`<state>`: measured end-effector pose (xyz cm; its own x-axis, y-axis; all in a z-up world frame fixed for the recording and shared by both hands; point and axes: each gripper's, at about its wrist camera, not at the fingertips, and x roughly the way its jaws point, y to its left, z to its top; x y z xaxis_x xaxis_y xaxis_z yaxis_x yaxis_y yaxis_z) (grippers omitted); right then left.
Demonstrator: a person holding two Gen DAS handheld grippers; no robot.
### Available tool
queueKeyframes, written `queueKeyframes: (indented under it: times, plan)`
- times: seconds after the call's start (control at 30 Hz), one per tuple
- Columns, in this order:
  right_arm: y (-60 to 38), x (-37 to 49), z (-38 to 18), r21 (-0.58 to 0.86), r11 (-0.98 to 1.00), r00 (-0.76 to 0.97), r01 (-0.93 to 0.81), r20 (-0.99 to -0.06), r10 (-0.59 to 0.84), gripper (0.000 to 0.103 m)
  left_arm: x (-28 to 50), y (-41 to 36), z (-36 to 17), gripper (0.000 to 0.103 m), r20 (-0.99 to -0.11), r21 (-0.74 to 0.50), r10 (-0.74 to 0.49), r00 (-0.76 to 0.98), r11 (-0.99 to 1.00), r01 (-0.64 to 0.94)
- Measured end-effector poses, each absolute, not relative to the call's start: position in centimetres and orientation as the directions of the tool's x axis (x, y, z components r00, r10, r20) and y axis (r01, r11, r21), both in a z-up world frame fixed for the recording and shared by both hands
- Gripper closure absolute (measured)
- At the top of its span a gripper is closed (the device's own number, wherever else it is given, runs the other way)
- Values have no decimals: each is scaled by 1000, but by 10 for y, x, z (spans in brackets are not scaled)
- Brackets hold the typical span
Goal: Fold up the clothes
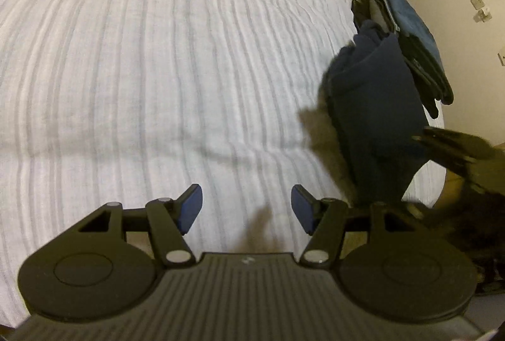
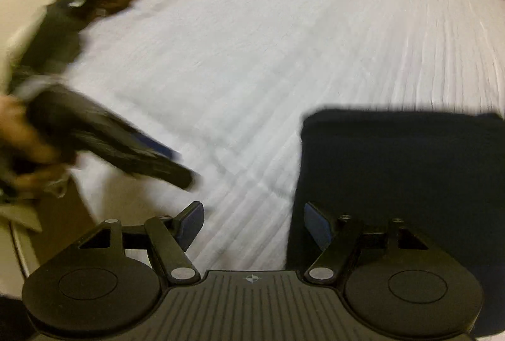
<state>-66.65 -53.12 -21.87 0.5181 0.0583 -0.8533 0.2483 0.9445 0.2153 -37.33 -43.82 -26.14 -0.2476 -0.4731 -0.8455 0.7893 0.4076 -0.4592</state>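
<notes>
Left gripper [image 1: 246, 208] over the white ribbed bedspread [image 1: 157, 73], blue-padded fingers [image 1: 191, 208] spread apart, nothing between them. Right of the gripper: navy garment [image 1: 375, 107], bunched and standing off the bed. Beyond it, near the bed's far-right edge, a stack of folded dark clothes [image 1: 410, 41]. Right gripper [image 1: 454, 145] blurred at the garment's right side.

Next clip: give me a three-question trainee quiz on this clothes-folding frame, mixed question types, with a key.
1. True or false: the left gripper is clamped on cloth.
2. Multiple choice: the folded navy garment lies on A) a wooden floor, B) the white bedspread, C) a chair.
3. Short answer: what sits beyond the navy garment near the bed's edge in the left wrist view?

Key
1. False; its jaws stand apart with only bedspread between them.
2. B.
3. A stack of folded dark clothes, with a blue piece on its far side.
</notes>
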Motion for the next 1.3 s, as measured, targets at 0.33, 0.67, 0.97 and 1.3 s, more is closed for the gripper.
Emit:
queueKeyframes:
  times: [0.33, 0.67, 0.97, 1.3]
  plan:
    - [-573, -655, -253, 333, 846, 473, 417, -874, 111, 64, -382, -414, -261, 44, -780, -536, -545, -306, 330, 777]
    - [-631, -718, -190, 243, 817, 492, 523, -869, -57, 25, -444, -470, -257, 43, -705, -605, -562, -433, 157, 781]
    - [-777, -759, -255, 414, 698, 513, 584, -855, 78, 25, -463, -537, -266, 43, -732, -588, -534, -422, 184, 787]
    - [-814, -770, -311, 679, 573, 609, 459, -710, 354, 39, -479, -563, -288, 42, -810, -522, -451, -376, 260, 813]
